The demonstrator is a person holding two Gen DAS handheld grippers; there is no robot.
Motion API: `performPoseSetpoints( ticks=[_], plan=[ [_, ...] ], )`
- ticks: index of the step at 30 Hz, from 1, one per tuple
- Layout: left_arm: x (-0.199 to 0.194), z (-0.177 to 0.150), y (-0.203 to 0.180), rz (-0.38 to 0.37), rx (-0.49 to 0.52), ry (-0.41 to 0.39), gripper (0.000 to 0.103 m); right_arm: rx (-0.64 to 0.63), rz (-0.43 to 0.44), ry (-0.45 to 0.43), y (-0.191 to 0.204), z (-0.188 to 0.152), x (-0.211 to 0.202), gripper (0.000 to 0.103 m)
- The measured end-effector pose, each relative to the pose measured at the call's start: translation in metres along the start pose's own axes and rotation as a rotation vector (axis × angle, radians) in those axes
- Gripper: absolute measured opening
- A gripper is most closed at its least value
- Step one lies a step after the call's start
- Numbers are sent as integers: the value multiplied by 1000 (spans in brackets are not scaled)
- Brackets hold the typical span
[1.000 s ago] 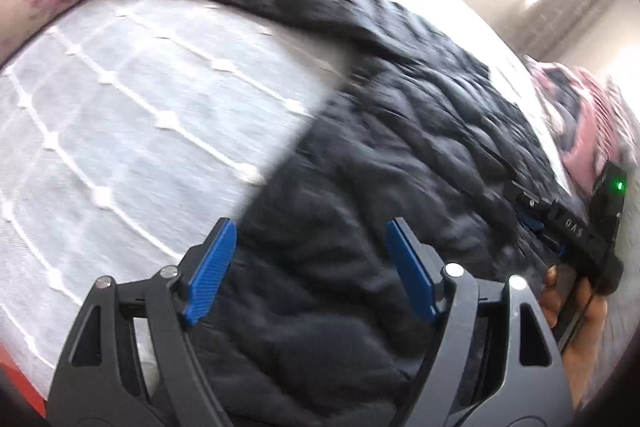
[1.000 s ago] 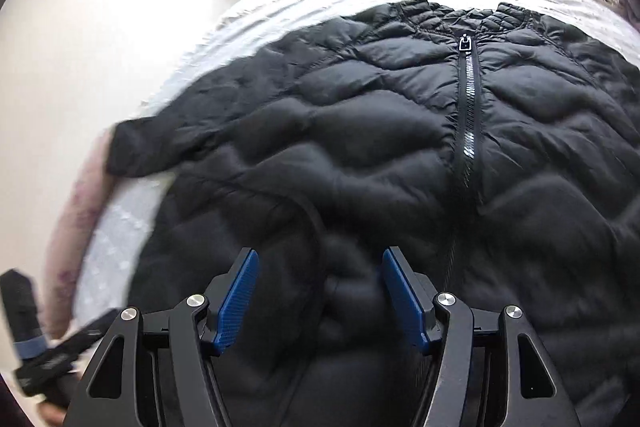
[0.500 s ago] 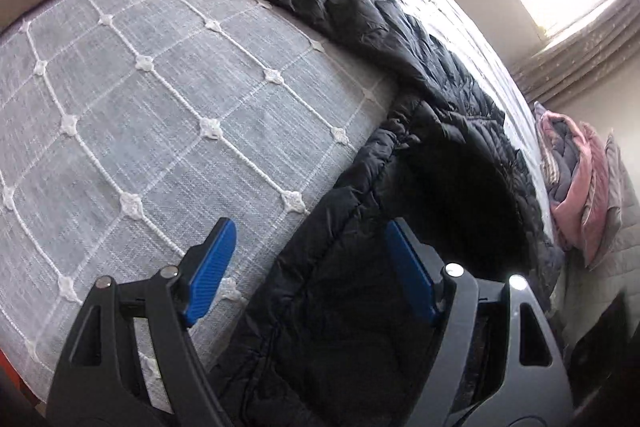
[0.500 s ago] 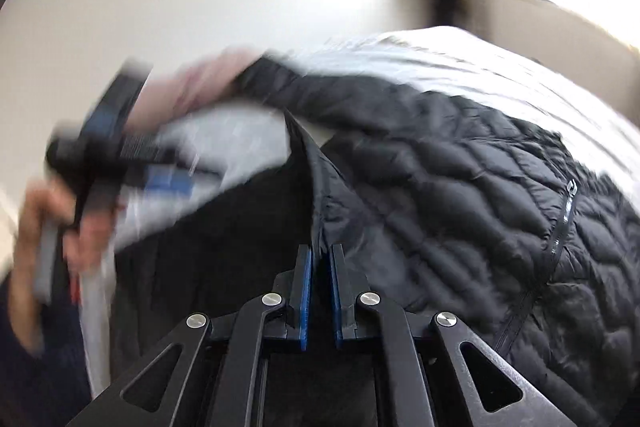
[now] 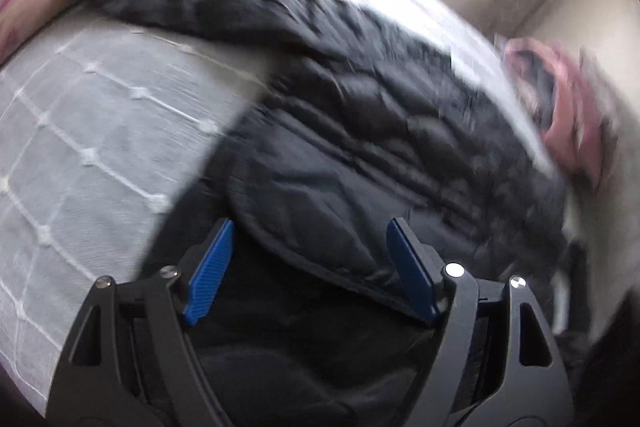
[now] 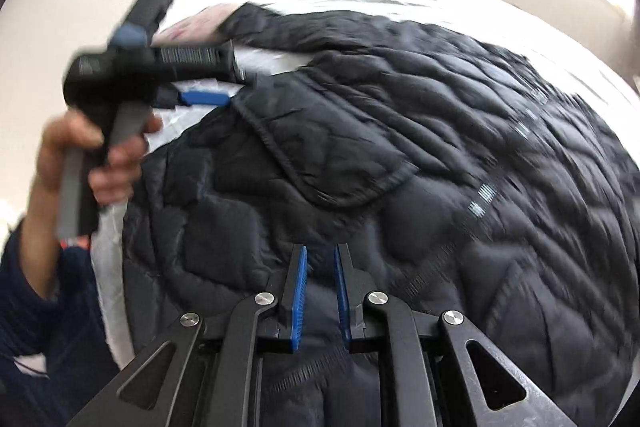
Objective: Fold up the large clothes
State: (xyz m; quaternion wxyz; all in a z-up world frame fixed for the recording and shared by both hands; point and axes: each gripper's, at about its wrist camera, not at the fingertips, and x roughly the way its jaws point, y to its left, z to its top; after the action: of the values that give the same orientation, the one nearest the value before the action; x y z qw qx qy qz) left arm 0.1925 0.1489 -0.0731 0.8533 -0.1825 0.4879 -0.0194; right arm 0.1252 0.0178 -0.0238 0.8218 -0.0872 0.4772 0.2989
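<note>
Now jacket (image 5: 360, 131) spreads beneath both spread-fingered left gripper (image 5: 310, 259) and right gripper (image 6: 320, 279)

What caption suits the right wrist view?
Right gripper nearly shut above the black puffer jacket; left gripper open beside it.

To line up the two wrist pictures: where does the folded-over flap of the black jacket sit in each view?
Left wrist: the folded-over flap lies low in the middle, just above the left gripper, whose fingers are spread wide.
Right wrist: the flap is at centre, above the right gripper.
Shared landmark: the jacket sleeve, stretched toward the floral pillow.
</note>
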Motion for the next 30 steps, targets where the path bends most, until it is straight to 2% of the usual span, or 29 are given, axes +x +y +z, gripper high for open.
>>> performPoseSetpoints(
  ticks=[4, 6, 7, 8, 10, 12, 14, 15, 17, 20, 22, 24, 30],
  plan=[
    [26, -10, -17, 126, 69, 38, 80, 184, 2, -9, -42, -13, -31, 23],
    [24, -14, -24, 159, 110, 40, 80, 252, -29, -28, -66, -27, -48, 31],
    [21, -13, -25, 152, 111, 45, 80, 298, -59, -47, -84, -36, -61, 38],
    [16, -13, -23, 126, 96, 49, 80, 340, -75, -70, -100, -42, -70, 53],
    [4, -11, -17, 69, 56, 33, 80, 489, -114, -165, -147, -67, -101, 74],
    [-2, -9, -13, 49, 32, 18, 80, 669, -196, -239, -200, -94, -134, 75],
    [-7, -8, -10, 36, 14, -2, 79, 849, -238, -310, -248, -124, -161, 76],
    [-8, -8, -11, 28, 8, -8, 79, 913, -242, -341, -264, -135, -169, 76],
    [-8, -10, -10, 19, 2, -11, 80, 1158, -217, -471, -319, -181, -189, 76],
    [-5, -13, -13, 3, 5, -5, 79, 1412, -219, -577, -368, -237, -195, 76],
    [-4, -12, -17, -12, 12, -3, 79, 1496, -252, -588, -389, -260, -196, 76],
    [-3, -11, -20, -23, 14, -12, 79, 1527, -267, -619, -403, -273, -198, 76],
    [-2, -10, -24, -16, 27, -24, 80, 1514, -349, -674, -437, -279, -201, 76]
  ],
)
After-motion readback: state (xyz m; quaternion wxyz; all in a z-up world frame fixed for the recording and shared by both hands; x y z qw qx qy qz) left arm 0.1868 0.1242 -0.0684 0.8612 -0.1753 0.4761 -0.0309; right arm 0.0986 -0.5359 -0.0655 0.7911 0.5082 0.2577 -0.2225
